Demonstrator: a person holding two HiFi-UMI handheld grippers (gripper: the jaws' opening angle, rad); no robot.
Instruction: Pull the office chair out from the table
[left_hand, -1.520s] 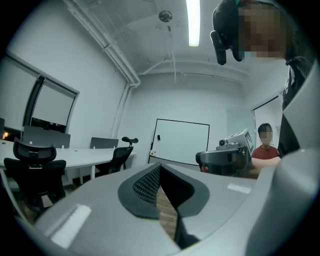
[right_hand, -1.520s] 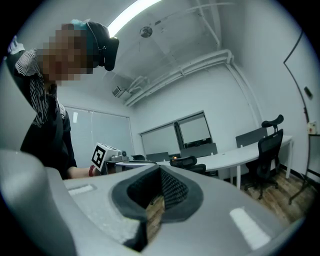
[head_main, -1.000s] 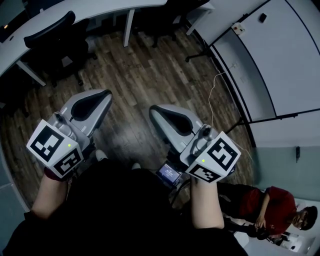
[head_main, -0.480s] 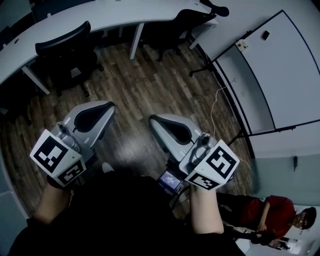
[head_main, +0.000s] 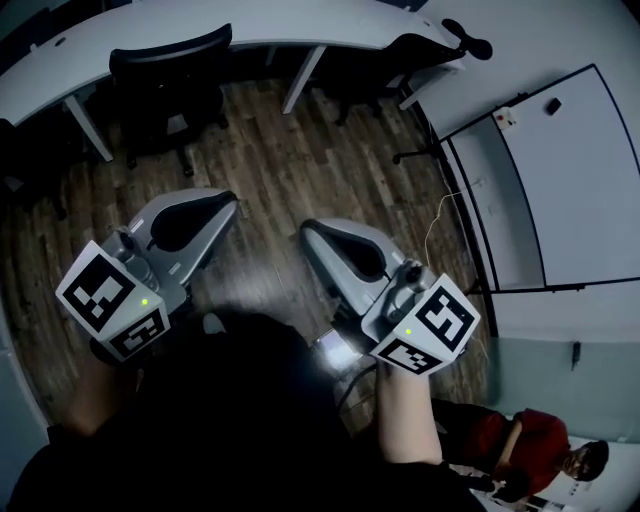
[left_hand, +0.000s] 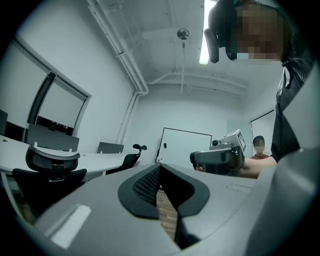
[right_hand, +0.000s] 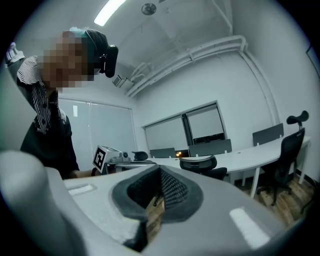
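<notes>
Chair (head_main: 170, 85) stands at the top left of the head view, pushed in at the curved white counter (head_main: 300, 25), its black backrest turned toward the person and its seat partly under the counter's edge. It is well apart from both tools, with bare wooden floor (head_main: 290, 170) between them.

The left tool (head_main: 225, 200) is held low over the floor, pointing roughly level toward the counter. The chair lies ahead of its tip and a little to the left. In the left gripper view the chair shows at the lower left, off to the side of the jaws. The jaws are pressed together with nothing between them.

The right tool (head_main: 312, 228) is held beside the left one, apart from it and slightly nearer the person. Its tip also faces the counter. In the right gripper view the chair sits just above and right of the jaw tips, far off against the counter. These jaws are likewise pressed together and pinch nothing.

Neither tool touches the chair.

A second black chair (head_main: 400, 55) with a headrest stands at the counter's right end. A whiteboard (head_main: 560, 180) stands along the right wall. A person in a red top (head_main: 520, 445) is at the lower right corner of the head view.
</notes>
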